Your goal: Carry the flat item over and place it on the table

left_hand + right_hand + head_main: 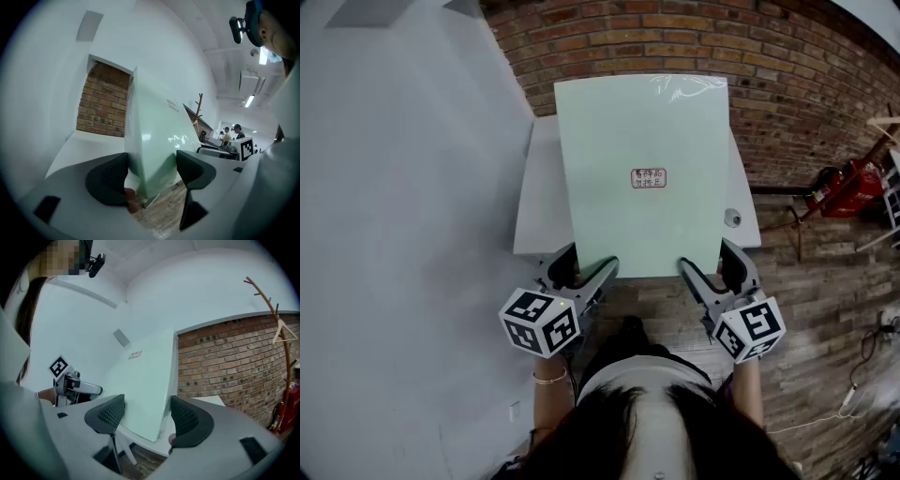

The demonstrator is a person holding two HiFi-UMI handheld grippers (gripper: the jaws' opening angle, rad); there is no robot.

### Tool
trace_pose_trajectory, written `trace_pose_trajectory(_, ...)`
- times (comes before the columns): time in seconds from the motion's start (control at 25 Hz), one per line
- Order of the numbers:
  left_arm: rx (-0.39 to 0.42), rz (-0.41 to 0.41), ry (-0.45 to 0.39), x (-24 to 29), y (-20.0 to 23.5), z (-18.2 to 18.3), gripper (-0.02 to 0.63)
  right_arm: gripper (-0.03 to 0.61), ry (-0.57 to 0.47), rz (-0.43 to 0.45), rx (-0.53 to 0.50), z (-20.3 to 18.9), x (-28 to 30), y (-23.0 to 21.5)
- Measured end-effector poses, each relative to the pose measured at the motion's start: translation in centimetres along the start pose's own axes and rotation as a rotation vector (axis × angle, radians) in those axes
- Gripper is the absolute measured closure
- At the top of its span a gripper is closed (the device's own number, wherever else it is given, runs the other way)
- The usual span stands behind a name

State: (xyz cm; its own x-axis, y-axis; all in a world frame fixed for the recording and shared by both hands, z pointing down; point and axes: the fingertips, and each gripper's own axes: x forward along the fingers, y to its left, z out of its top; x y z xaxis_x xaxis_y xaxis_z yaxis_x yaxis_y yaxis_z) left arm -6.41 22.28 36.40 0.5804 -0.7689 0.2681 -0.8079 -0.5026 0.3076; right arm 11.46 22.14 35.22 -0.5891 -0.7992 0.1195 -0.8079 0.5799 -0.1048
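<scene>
Lying over the white table (539,206), the pale green board (642,141) covers most of the top, and its near edge juts past the table's front toward the person. A small red-printed label (648,177) sits near its middle. The left tool (589,267) is at the near left corner and the right tool (712,267) at the near right corner. Each tool's jaws stand wide apart with the corner between them, and a gap shows beside the pads. Whether the board rests flat on the table I cannot tell. A brick wall (675,37) stands behind the table.
</scene>
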Motion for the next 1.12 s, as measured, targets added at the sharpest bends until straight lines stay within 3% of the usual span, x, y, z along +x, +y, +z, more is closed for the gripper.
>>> trace_pose_trajectory(1.12,-0.021,-0.077,0.021,2.3,7.6,1.9,0.279,0.244,0.008,-0.09,-0.017,0.3,7.1,1.1)
